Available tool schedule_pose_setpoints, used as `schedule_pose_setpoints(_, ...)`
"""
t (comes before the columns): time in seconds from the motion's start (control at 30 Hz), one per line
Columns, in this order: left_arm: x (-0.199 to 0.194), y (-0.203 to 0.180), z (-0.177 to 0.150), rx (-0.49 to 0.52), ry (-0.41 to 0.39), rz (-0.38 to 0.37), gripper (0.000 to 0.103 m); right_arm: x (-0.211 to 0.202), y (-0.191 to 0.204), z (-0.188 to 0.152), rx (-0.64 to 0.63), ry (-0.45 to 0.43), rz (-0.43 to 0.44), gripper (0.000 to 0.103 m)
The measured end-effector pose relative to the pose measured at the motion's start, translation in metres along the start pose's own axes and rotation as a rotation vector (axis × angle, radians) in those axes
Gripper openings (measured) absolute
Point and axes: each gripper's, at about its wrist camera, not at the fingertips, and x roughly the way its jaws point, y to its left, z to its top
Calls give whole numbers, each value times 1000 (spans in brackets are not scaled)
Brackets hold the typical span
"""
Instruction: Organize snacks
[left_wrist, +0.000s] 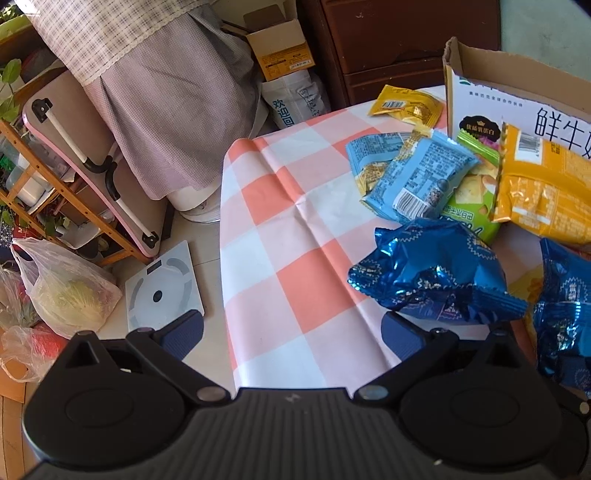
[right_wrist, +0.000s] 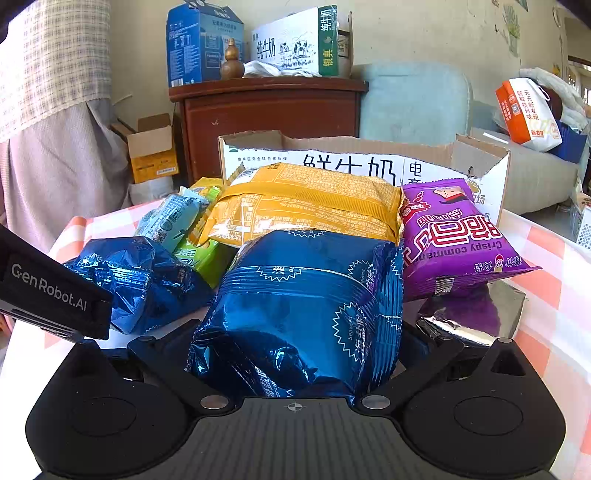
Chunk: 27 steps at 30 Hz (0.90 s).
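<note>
Snack bags lie heaped on a pink-and-white checked tablecloth (left_wrist: 295, 236) before an open cardboard milk box (right_wrist: 369, 155). My left gripper (left_wrist: 291, 336) is open and empty over the cloth, its right finger just below a crumpled blue foil bag (left_wrist: 436, 273). My right gripper (right_wrist: 295, 347) has its jaws wide around a large blue foil bag (right_wrist: 306, 310); whether they press it I cannot tell. Behind it lie an orange bag (right_wrist: 310, 203), a purple bag (right_wrist: 450, 236), a light blue bag (left_wrist: 417, 177) and a green bag (right_wrist: 207, 254).
A small yellow packet (left_wrist: 406, 105) lies at the table's far edge. A dark wooden cabinet (right_wrist: 269, 122) stands behind the table. The floor left of the table holds a scale (left_wrist: 162, 288), plastic bags (left_wrist: 62, 291) and a folded pink table (left_wrist: 92, 166).
</note>
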Motion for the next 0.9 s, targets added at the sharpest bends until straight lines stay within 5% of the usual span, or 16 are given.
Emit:
schedule_pose_setpoints(0.37, -34, -6, -12, 77, -39, -78, 102, -30, -11, 5, -188, 246, 158, 103)
schedule_pose_setpoints(0.57, -57, 8, -13, 52, -64, -130, 102, -62, -23, 16, -200, 255, 158, 103)
schedule_pose_setpoints(0.9, -81, 23, 0, 35, -73, -182, 102, -79, -49, 81, -156, 316, 184, 103)
